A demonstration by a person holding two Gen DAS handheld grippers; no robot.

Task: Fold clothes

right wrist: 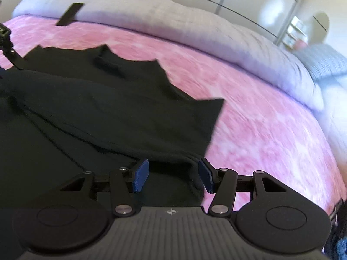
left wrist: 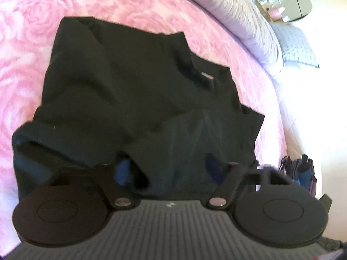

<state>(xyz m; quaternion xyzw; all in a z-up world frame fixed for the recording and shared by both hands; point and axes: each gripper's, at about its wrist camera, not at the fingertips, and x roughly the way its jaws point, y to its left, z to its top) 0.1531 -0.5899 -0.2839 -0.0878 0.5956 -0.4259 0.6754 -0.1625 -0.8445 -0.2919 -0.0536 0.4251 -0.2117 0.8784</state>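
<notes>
Nearest the lens in the right wrist view, the right gripper holds its blue-padded fingers spread apart, with a fold of the black fabric garment lying between them; the pads do not press on it. The garment lies crumpled on the pink rose-patterned bedspread, its jagged far edge pointing toward the pale lilac quilted duvet bunched beyond the bedspread. A flat black strip rests where the duvet meets the bedspread; what it is cannot be made out. Motion blur smears the bedspread's pattern.

In the left wrist view, the left gripper is sunk into the garment. Dark cloth drapes over its fingers, so only slivers of blue pad show, and I cannot tell whether they pinch the fabric. A small pale label shows near the garment's neckline. Beside the garment's right edge, a dark heap of other cloth is partly cut off behind the gripper body.
</notes>
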